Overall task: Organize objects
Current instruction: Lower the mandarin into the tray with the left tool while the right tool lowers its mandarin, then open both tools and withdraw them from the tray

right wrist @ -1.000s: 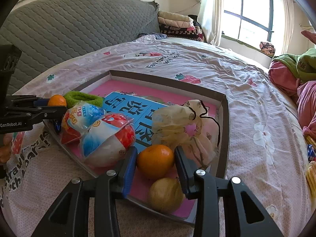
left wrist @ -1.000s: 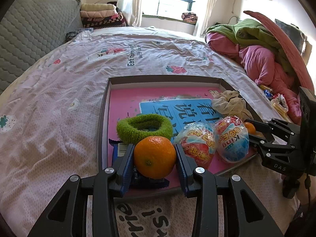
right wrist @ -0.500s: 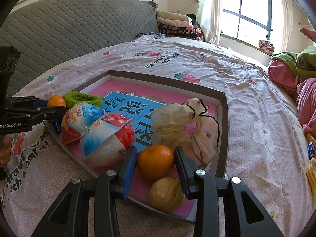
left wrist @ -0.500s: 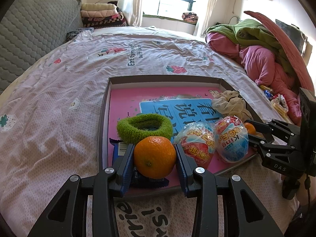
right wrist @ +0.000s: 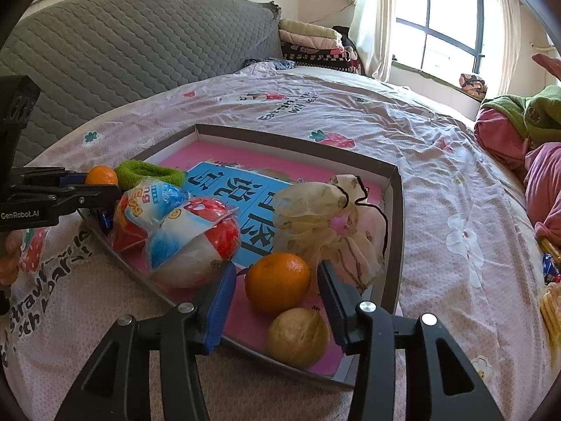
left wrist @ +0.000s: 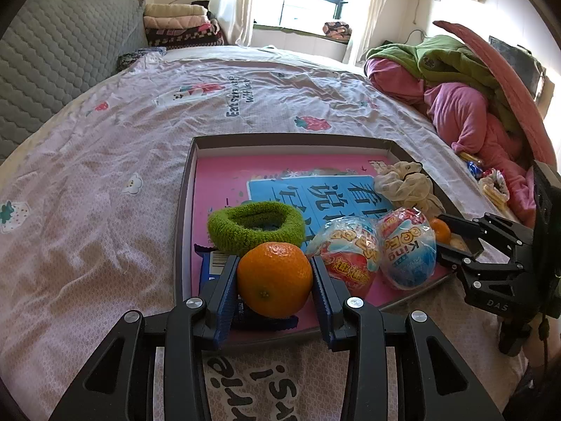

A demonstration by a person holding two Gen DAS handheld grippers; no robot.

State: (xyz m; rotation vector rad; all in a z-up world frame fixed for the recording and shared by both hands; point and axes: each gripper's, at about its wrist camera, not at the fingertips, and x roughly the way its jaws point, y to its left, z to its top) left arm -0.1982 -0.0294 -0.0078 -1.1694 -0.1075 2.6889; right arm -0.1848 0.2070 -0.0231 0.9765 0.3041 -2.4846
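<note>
in the flat grey tray (left wrist: 183, 217), the left tongs (left wrist: 275, 277) squeeze a round bumpy orange (left wrist: 274, 279) by the fuzzy green ring (left wrist: 255, 224), while the right tongs (right wrist: 275, 282) are opening around another orange (right wrist: 277, 281) beside shiny "king" eggs (right wrist: 193, 242).

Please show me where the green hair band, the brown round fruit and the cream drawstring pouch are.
Green hair band (left wrist: 256, 226), left wrist view: front of the ring.
Brown round fruit (right wrist: 298, 337), right wrist view: its middle.
Cream drawstring pouch (right wrist: 315, 210), right wrist view: upper folds.

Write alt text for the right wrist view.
The right gripper is opening around an orange in a shallow tray on a bed; the pads no longer touch it. A brownish round fruit lies nearer, wrapped toy eggs left, a cream pouch behind.
</note>
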